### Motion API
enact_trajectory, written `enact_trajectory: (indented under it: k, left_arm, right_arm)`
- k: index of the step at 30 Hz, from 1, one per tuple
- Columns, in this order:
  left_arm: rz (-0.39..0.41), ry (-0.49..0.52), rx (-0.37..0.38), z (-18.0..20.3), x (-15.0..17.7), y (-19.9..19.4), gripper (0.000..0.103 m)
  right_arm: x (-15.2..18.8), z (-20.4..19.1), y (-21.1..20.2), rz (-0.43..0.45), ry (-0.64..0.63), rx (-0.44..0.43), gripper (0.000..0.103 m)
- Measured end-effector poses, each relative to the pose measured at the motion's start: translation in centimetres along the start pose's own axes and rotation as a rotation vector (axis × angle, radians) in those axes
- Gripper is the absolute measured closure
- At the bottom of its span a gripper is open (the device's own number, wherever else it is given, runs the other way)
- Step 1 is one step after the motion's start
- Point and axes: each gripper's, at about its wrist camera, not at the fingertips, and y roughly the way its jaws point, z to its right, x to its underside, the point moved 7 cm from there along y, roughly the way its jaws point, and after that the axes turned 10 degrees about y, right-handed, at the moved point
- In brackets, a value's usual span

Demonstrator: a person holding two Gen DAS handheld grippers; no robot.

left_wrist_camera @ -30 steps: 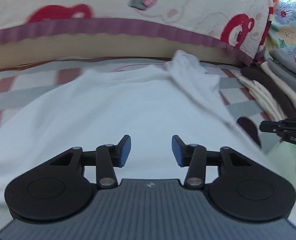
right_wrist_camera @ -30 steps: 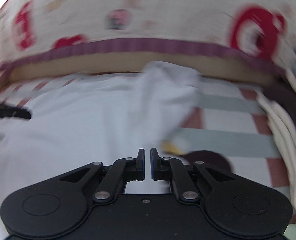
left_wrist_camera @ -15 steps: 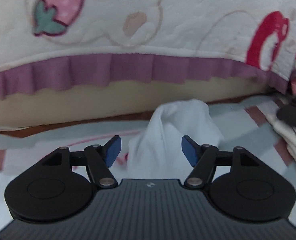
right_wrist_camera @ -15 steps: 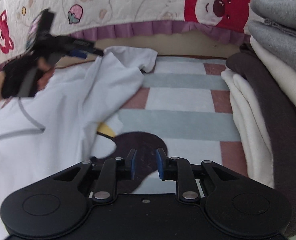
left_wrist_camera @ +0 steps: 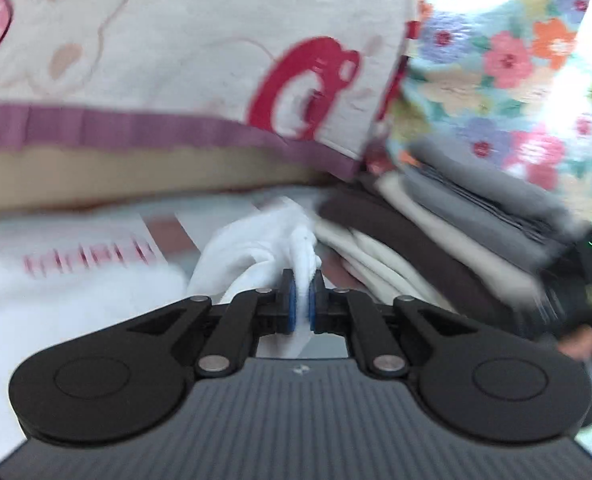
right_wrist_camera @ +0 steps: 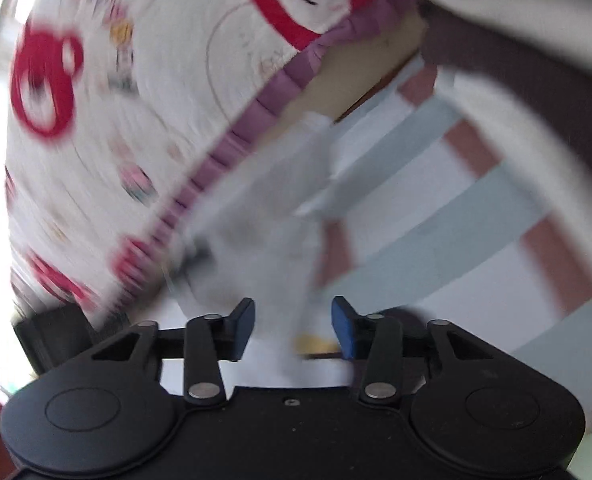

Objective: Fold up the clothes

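Note:
A white T-shirt (left_wrist_camera: 252,252) lies on a striped mat, with its sleeve bunched up near the folded pile. My left gripper (left_wrist_camera: 301,300) is shut on that white sleeve, and cloth shows between its blue pads. In the right wrist view the same white shirt (right_wrist_camera: 264,216) is blurred and stretches away from my right gripper (right_wrist_camera: 294,322), which is open, with cloth lying between and below its blue fingertips (right_wrist_camera: 341,318). I cannot tell if they touch the cloth.
A stack of folded clothes (left_wrist_camera: 435,240) in grey, cream and dark brown sits just right of the sleeve. A quilt with red bears and a purple frill (left_wrist_camera: 156,128) hangs behind. The striped mat (right_wrist_camera: 455,208) runs to the right. A floral cloth (left_wrist_camera: 515,60) hangs at far right.
My left gripper went from open over the shirt to shut on the sleeve near the pile. My right gripper opened wide and swung towards the shirt, its view now tilted.

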Motion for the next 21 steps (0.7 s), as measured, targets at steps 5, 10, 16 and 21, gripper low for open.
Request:
enact_trajectory:
  k: [5, 10, 16, 21]
  left_arm:
    - [0.024, -0.161, 0.017, 1.2, 4.7, -2.9, 0.097]
    - [0.072, -0.213, -0.001, 2.1, 7.5, -5.1, 0.097]
    - [0.060, -0.209, -0.001, 2.1, 7.6, -6.1, 0.097]
    - [-0.007, -0.174, 0.021, 2.4, 7.2, -5.8, 0.095]
  right_arm:
    - [2.8, -0.3, 1.8, -0.064, 0.075, -0.153, 0.036]
    - [7.1, 2.9, 4.7, -0.068, 0.326, -0.172, 0.035]
    - [5.2, 2.9, 7.2, -0.017, 0.295, -0.087, 0.026]
    - [0.7, -3.3, 7.5, 0.056, -0.136, 0.070, 0.096]
